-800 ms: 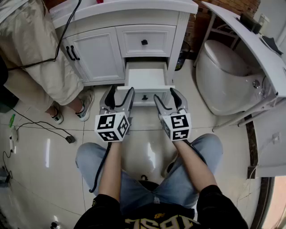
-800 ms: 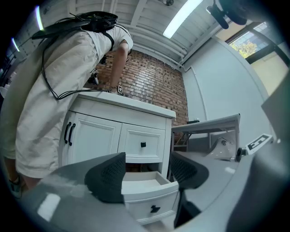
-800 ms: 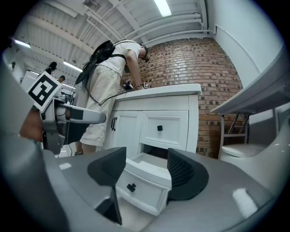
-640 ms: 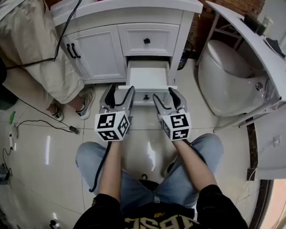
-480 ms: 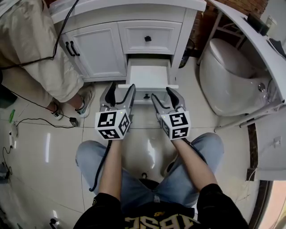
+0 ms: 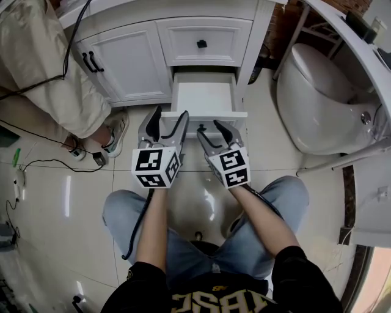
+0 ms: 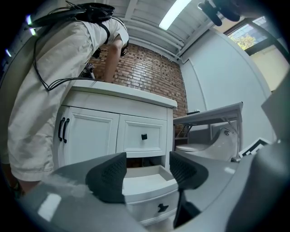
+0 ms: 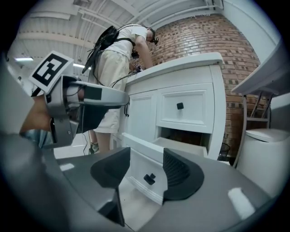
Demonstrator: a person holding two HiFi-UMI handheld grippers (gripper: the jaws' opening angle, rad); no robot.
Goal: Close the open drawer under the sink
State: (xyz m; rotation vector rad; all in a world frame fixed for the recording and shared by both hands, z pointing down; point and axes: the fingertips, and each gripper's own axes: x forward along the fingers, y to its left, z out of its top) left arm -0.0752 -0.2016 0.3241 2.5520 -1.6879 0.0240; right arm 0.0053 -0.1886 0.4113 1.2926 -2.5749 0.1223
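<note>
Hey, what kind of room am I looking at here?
Most likely a bathroom, perhaps a staged one: a white vanity cabinet with an open drawer under its counter, a white toilet right beside it, and a glossy tiled floor.

You're in a bathroom setting. In front of you stands a white panelled vanity cabinet [image 6: 131, 58] with black handles, topped by a white countertop [image 7: 122, 90], and its lower white drawer [image 6: 204, 98] is pulled out. Just to your right is a white ceramic toilet with its lid down [image 6: 311, 98]. The glossy pale tiled floor [image 6: 55, 214] and the red-brown brick wall [image 7: 149, 74] behind the cabinet fit a bathroom too. Overhead, though, you have a white ribbed ceiling [image 7: 136, 20] with a long strip light [image 7: 174, 13]. A black cable with a plug block [image 6: 98, 159] trails over the tiles, so it looks more like a mock-up bathroom inside a larger hall than a home.
</note>
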